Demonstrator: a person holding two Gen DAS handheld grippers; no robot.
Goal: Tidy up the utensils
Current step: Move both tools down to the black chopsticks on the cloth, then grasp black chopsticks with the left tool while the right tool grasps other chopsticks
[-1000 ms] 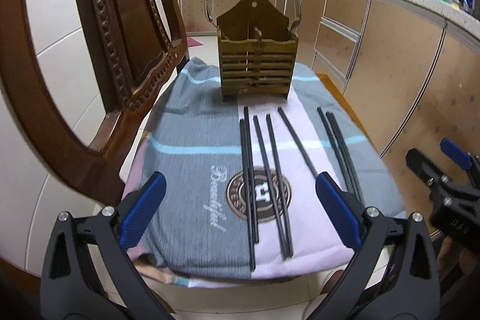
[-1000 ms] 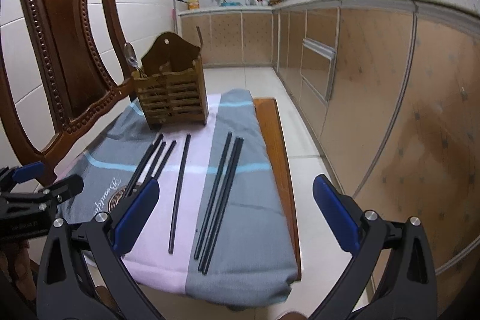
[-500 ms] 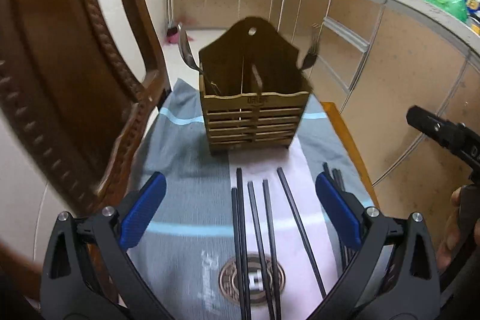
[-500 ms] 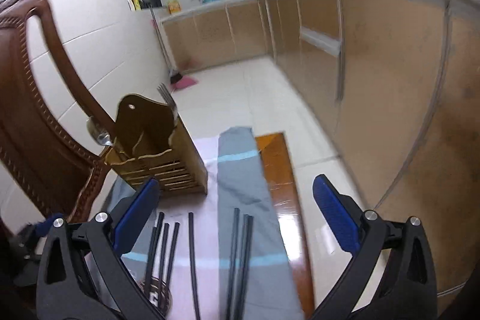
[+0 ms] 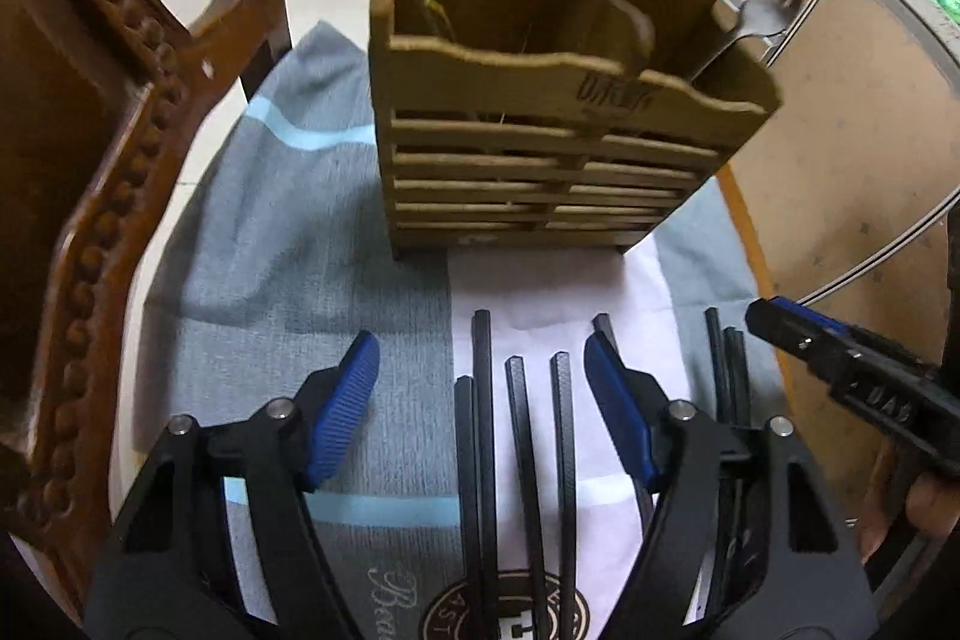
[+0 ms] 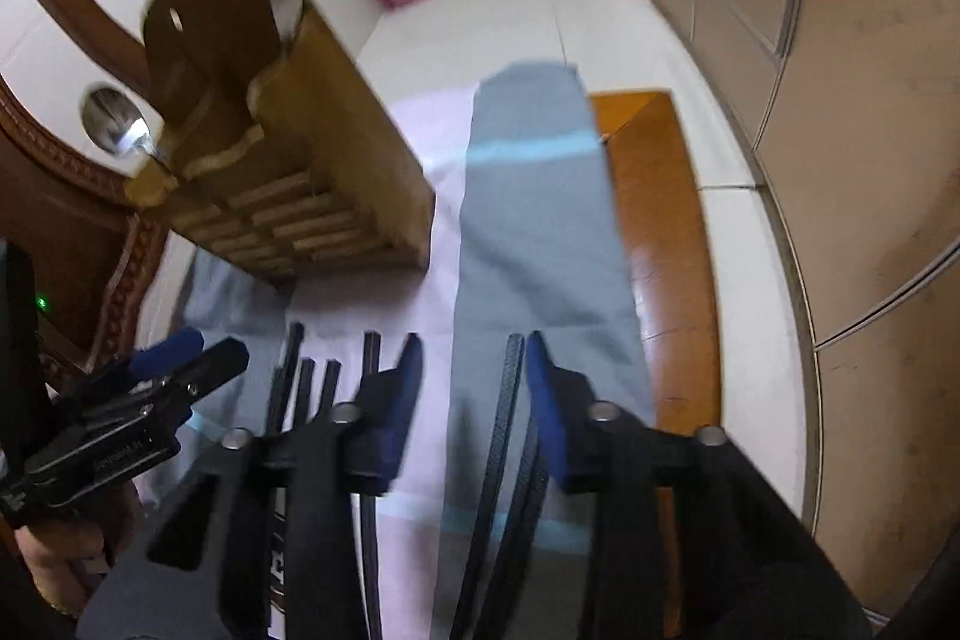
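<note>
Both grippers are pointed steeply down over the black chopsticks [image 5: 522, 454] laid on the cloth-covered tabletop [image 5: 288, 268], before the wooden utensil holder [image 5: 540, 148] (fork and spoon inside). Cloth lettering is cut off, unreadable. Left gripper [image 5: 480, 400]: jaws just narrowed, apart, four chopstick tips between, untouched. Right gripper [image 6: 474, 382]: jaws just closing, narrowly apart, one chopstick [image 6: 501, 436] between; contact cannot be told.

Steep close wrist views; shared chopsticks [image 5: 522, 436]
</note>
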